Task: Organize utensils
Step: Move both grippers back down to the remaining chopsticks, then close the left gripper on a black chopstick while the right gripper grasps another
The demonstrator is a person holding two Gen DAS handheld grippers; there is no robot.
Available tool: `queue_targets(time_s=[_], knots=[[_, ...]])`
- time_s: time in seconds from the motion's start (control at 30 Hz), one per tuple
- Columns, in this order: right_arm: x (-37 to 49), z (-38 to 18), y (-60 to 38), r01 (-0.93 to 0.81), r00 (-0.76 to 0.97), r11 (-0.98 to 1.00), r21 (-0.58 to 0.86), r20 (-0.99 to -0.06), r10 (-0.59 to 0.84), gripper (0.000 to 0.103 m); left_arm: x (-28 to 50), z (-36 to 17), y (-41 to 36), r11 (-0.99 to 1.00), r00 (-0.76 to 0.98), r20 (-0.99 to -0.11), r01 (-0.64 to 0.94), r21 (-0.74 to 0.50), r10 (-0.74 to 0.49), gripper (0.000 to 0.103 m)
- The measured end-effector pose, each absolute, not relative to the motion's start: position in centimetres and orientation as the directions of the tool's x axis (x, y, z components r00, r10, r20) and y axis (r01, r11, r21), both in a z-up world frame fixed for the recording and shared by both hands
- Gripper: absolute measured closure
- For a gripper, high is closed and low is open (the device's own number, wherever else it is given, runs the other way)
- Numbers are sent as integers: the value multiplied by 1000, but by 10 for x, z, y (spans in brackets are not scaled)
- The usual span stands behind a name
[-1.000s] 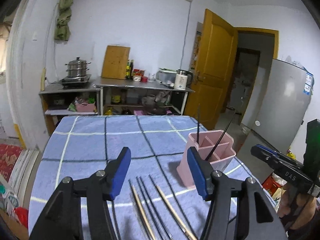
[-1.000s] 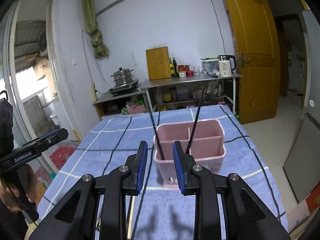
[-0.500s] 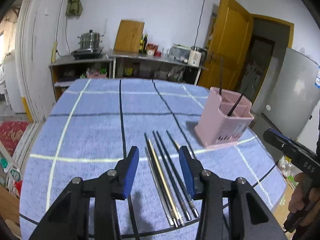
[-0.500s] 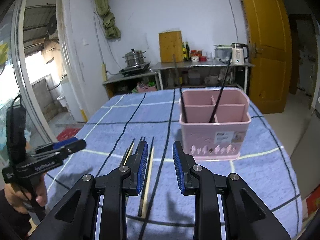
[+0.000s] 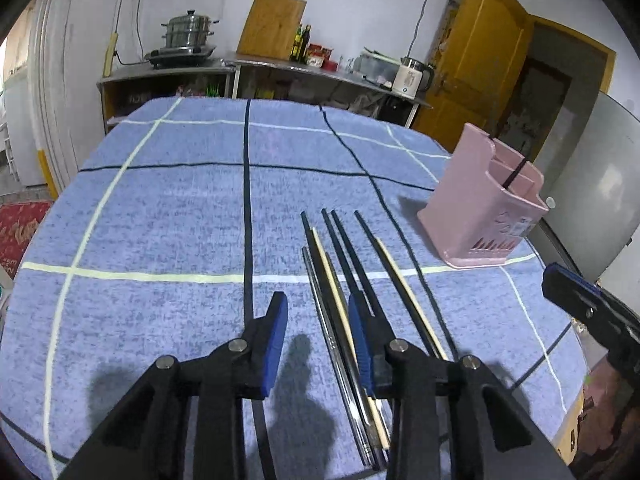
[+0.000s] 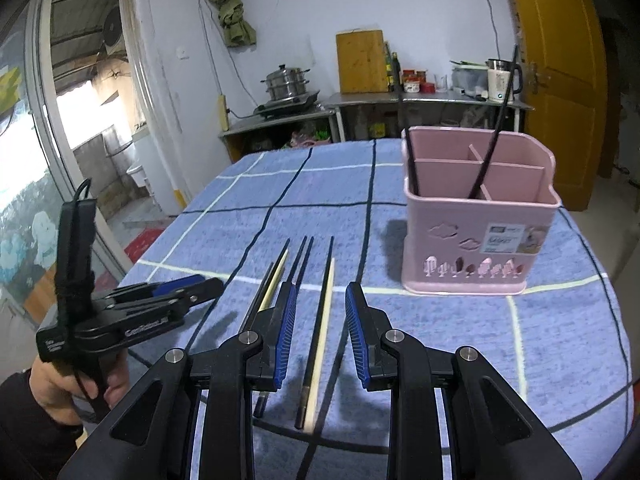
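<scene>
Several chopsticks, black, pale wood and metal, lie side by side on the blue checked tablecloth. They also show in the right wrist view. A pink divided holder stands at the right with two black chopsticks upright in it; it shows in the left wrist view too. My left gripper is open and empty, low over the near ends of the chopsticks. My right gripper is open and empty, straddling a black and a pale chopstick.
The other gripper shows at each view's edge: the right gripper and the left gripper. Behind the table stand metal shelves with a steamer pot, a cutting board, a kettle and a yellow door.
Both grippers have dropped lower and tilted down toward the chopsticks. The right gripper's jaws have opened wider. The left jaws now stand over the chopsticks' near ends.
</scene>
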State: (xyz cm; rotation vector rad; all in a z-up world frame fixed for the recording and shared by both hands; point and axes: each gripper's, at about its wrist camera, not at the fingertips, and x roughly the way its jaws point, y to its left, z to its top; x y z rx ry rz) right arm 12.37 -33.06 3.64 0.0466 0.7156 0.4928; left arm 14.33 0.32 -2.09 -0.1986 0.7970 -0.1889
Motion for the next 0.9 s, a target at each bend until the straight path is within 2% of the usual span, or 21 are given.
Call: queue_targets(time_s=[0.4,0.67,0.8,0.9], knots=[[139,15,-320,-423,604,880,215,-657,451,76,177,-55,-7,974,632,-747,65,-218,-209,73],[144,13,-315,-424,595,879,218,-664,452,76,180,-53,-14,989,632,-761,73,-132,-148,77],[144,13,-312,-426,592,878,217,-667,452,76,182,-52,-17,995,630,-770,63,-83,-104,91],[148,11,-305,-433,583,875,218,-673,455,76,182,-52,-6,993,622,-774,57,-105,-118,94]])
